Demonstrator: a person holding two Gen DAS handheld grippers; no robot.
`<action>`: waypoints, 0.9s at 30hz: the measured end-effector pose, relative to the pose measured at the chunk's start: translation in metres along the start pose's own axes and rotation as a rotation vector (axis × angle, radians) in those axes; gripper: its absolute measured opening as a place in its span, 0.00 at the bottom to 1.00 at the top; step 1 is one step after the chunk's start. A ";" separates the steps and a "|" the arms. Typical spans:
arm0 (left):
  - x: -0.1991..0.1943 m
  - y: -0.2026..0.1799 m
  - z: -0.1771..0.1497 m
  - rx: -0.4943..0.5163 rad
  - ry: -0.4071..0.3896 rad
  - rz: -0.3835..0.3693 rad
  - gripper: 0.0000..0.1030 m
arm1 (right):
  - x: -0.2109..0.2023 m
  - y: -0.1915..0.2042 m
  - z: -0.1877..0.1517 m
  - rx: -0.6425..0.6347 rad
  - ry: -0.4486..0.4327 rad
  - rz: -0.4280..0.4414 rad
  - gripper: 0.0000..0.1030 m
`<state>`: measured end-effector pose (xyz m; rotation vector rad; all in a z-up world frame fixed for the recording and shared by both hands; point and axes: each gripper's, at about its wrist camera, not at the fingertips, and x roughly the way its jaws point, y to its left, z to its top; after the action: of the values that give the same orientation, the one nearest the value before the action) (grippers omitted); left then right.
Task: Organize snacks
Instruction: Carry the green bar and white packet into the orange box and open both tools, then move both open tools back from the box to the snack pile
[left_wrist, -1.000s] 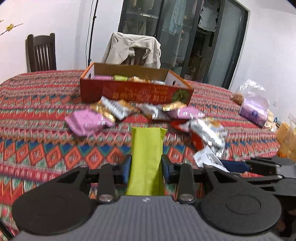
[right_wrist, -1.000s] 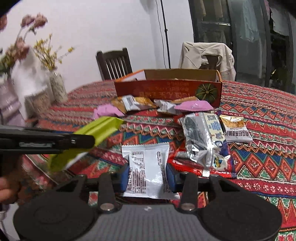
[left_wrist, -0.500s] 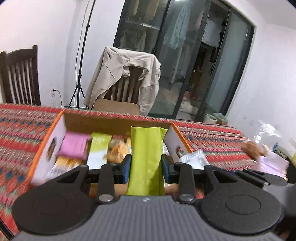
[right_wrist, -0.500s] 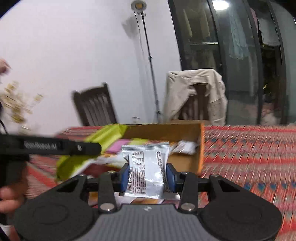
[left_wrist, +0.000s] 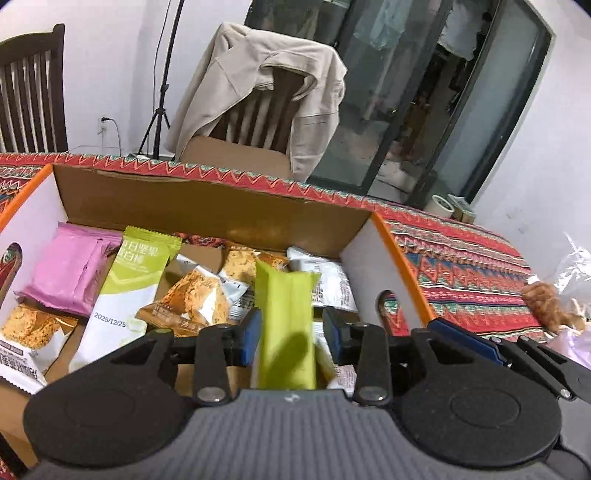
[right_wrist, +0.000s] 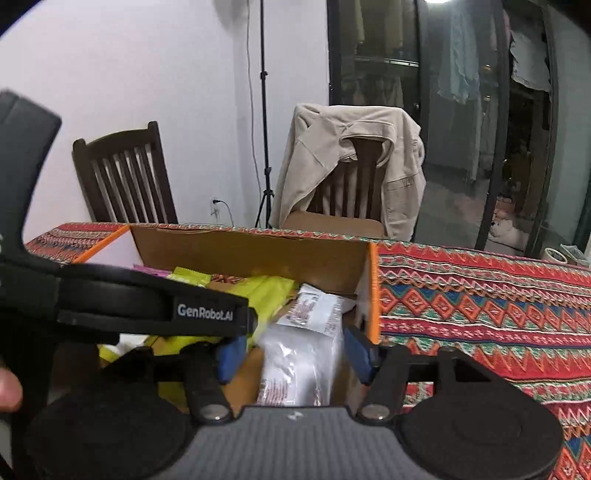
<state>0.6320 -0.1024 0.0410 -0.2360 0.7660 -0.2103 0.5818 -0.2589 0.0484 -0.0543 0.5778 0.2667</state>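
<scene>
Patterned cloth covers our counter (right_wrist: 480, 295) under the cardboard box (left_wrist: 207, 206). Over that box, our left tongs (left_wrist: 291, 332) stand apart around the green packet (left_wrist: 286, 325); our right tongs (right_wrist: 295, 356) stand apart around the white packet (right_wrist: 299, 365).

The cardboard box (left_wrist: 207, 206) sat on the counter (left_wrist: 461, 254), its open top facing up. Inside it, a flat packet (left_wrist: 70, 273) lay at the left, with a long packet (left_wrist: 125, 291) just to its right and a biscuit packet (left_wrist: 195, 299) right of that; another biscuit packet (left_wrist: 29, 328) lay in the near left corner. The left tool (left_wrist: 288, 332) hovered over the box's near edge with a snack bar (left_wrist: 286, 325) between its fingers. The right tool (right_wrist: 291, 354) was above the box's right end, a pouch (right_wrist: 299, 365) between its fingers. Behind the counter stood a chair (right_wrist: 351, 184) draped with a jacket (right_wrist: 325, 155); a second chair (right_wrist: 125, 177) stood to its left, a tripod (right_wrist: 264, 110) between them.
</scene>
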 end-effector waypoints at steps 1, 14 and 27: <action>-0.004 0.001 0.001 -0.003 0.000 -0.006 0.44 | -0.002 -0.002 0.000 0.003 -0.005 0.005 0.56; -0.174 0.015 -0.032 0.202 -0.165 -0.038 0.66 | -0.116 0.001 0.005 -0.052 -0.128 0.000 0.71; -0.313 0.056 -0.227 0.224 -0.257 0.128 0.81 | -0.272 0.034 -0.124 -0.057 -0.196 0.027 0.86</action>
<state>0.2580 0.0057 0.0724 0.0002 0.4956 -0.1395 0.2876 -0.3054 0.0938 -0.0747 0.3762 0.3109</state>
